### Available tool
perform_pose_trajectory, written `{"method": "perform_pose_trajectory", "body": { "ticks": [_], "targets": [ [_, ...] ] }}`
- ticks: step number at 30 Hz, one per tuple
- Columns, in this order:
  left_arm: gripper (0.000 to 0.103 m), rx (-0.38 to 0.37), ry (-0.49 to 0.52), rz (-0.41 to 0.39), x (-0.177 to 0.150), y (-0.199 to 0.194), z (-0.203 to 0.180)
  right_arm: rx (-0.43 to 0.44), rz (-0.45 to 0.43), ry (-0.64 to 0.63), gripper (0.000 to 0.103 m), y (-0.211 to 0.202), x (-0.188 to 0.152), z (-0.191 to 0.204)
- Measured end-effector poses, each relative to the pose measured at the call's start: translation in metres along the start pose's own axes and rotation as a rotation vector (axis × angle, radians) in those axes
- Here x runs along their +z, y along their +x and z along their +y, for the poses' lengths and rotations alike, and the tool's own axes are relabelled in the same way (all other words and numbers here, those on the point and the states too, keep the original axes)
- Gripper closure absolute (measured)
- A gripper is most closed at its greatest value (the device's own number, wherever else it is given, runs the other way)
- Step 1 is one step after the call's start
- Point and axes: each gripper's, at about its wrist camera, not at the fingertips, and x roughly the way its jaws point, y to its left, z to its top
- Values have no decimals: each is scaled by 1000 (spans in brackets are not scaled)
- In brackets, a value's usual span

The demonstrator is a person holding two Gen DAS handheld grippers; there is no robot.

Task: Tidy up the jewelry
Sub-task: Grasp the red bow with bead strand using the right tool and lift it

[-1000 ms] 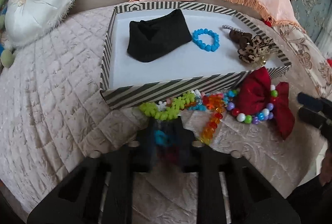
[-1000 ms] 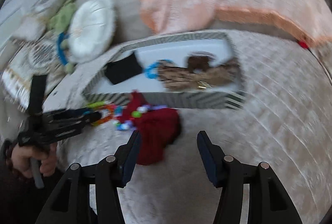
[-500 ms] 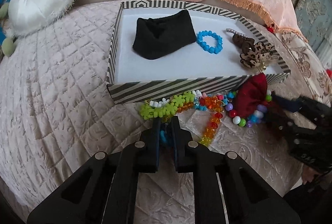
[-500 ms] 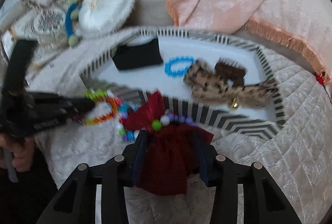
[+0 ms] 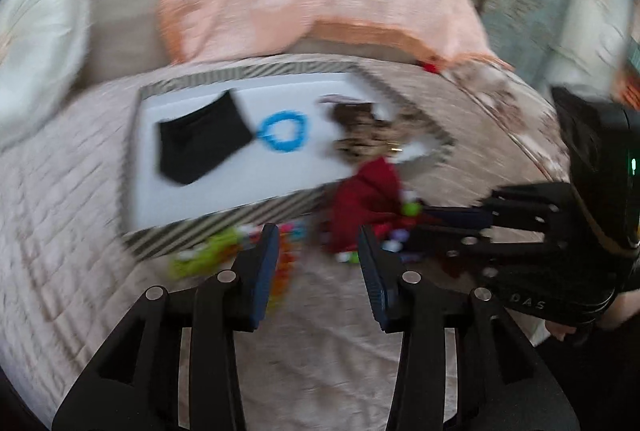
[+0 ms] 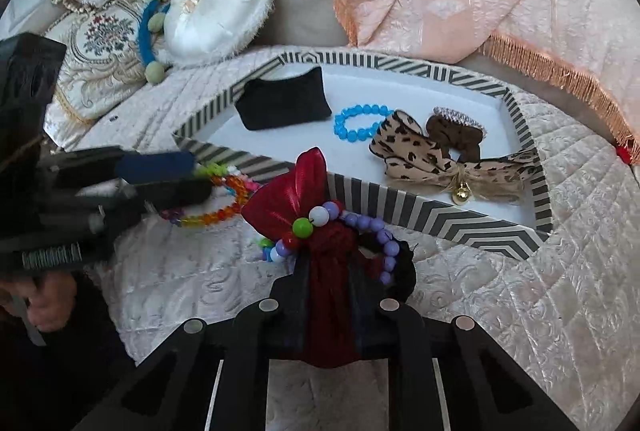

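Red bow (image 6: 320,259): just outside the tray (image 6: 440,219), front wall; my right gripper (image 6: 332,295) jaws clenched on it. Bead bracelet (image 6: 360,227) draped over it, loose; may slide off in lifting. Left gripper (image 5: 316,267): jaws released, empty.
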Motion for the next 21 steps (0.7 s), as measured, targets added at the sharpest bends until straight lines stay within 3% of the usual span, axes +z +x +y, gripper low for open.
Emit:
{"method": "perform_pose_trajectory", "body": {
  "ticks": [5,10,16,21],
  "targets": [
    [64,-43,85,27,-1,10,-25,20,5,-12,88,-4,-3,7],
    [63,-73,68,36,-2,12,-20,37,-3,8,88,-8,-3,5],
    [63,-55,123,39,-7,14,-26,87,-38,75,88,-16,2,0],
    [63,-51,103,43,-6,22,-21,126,-44,125,88,-16,2,-4]
  ]
}}
